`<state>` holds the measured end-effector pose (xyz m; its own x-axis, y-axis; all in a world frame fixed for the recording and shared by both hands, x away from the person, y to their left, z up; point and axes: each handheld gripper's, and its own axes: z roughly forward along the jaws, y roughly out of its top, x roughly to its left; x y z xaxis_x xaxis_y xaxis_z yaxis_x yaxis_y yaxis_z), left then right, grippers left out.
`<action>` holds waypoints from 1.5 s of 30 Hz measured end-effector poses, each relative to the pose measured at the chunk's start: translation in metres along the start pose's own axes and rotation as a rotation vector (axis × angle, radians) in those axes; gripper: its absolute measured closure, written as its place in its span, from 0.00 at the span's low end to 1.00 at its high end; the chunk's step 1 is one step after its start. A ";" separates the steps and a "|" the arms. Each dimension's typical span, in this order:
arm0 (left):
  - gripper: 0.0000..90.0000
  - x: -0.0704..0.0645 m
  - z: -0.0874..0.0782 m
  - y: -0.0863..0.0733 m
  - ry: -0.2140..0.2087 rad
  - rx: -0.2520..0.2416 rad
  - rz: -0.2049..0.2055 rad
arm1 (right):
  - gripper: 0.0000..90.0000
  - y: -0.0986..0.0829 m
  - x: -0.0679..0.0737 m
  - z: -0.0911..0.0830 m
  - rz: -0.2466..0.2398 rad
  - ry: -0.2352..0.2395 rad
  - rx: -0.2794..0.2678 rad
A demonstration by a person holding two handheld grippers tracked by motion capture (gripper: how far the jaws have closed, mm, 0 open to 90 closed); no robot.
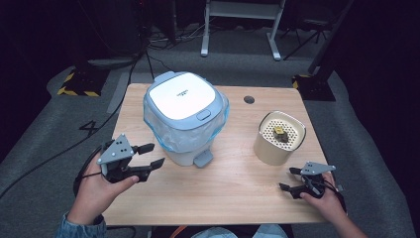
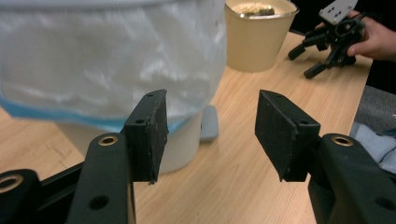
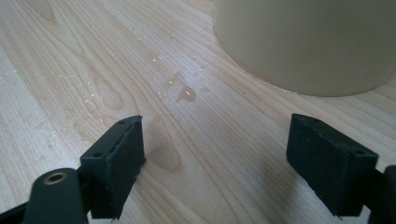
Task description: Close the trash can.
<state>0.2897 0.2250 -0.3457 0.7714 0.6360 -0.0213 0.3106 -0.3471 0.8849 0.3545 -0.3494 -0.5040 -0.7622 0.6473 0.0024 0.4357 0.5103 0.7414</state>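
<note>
Bin (image 1: pixel 184 116) (lid shut) and cup (image 1: pixel 279 138) sat untouched; left gripper (image 1: pixel 148 161) and right gripper (image 1: pixel 289 179), fingers wide and empty, likely needed to reach next.

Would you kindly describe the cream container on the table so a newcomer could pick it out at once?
Start at the wooden table and find the large lidded bin lined with a plastic bag near its middle. To the right of it, just beyond the right hand-held gripper, stands the cream container. Unlike the bin, it is a small round tub, open-topped, with a perforated insert holding a small dark object.
</note>
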 end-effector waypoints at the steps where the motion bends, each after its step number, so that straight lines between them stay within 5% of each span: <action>1: 0.49 0.001 0.001 -0.006 -0.010 -0.006 -0.012 | 0.22 0.000 0.000 0.000 0.000 0.000 0.000; 8: 0.49 0.006 0.015 -0.044 -0.006 0.026 -0.058 | 0.22 0.000 0.000 0.000 0.000 0.000 0.000; 21: 0.48 0.017 0.052 -0.096 0.056 0.204 -0.094 | 0.22 0.000 0.000 0.000 -0.001 0.000 0.000; 30: 0.43 0.020 0.070 -0.119 0.083 0.331 -0.077 | 0.22 0.000 0.000 0.000 -0.001 0.000 0.000; 36: 0.39 0.019 0.078 -0.127 0.090 0.374 -0.089 | 0.22 0.000 0.000 0.000 -0.001 0.000 0.000; 40: 0.30 0.021 0.082 -0.131 0.112 0.343 -0.079 | 0.22 0.000 0.000 0.000 -0.001 -0.001 0.000; 45: 0.16 0.024 0.086 -0.134 0.159 0.319 -0.119 | 0.22 0.000 0.000 0.000 -0.001 -0.001 0.000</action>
<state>0.3140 0.2276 -0.5048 0.6311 0.7754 -0.0206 0.5696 -0.4452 0.6909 0.3543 -0.3492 -0.5040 -0.7625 0.6470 0.0011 0.4346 0.5110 0.7416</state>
